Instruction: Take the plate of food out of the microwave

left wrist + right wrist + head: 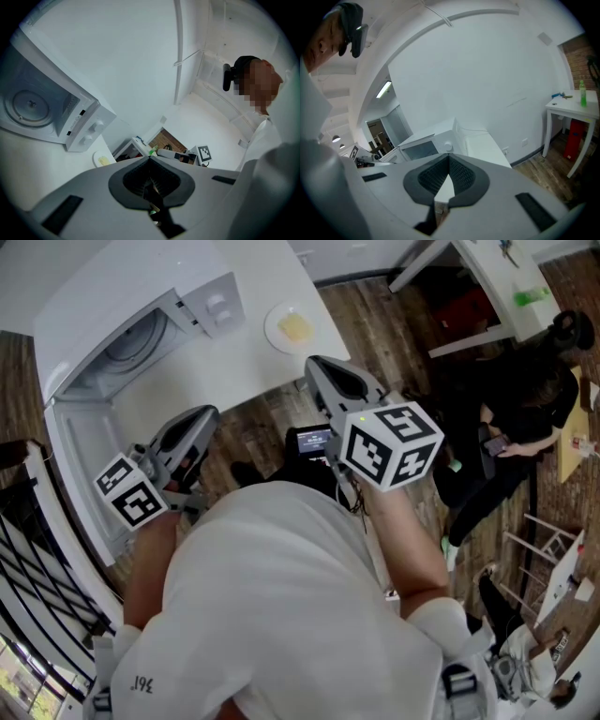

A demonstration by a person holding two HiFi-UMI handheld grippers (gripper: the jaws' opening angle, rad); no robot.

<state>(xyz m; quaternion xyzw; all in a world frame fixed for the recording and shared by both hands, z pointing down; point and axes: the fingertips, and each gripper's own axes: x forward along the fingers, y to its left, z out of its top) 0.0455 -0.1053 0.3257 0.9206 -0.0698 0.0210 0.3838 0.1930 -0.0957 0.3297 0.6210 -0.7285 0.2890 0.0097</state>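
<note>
Plate of food (292, 327) sits on counter (234, 367) right of open, empty microwave (141, 338); task looks done, so left gripper (206, 416) & right gripper (319, 366) hang near the body, fingers closed, empty.

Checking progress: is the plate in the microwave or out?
Out. The plate sits on the table beside the microwave, whose cavity shows only its turntable.
</note>
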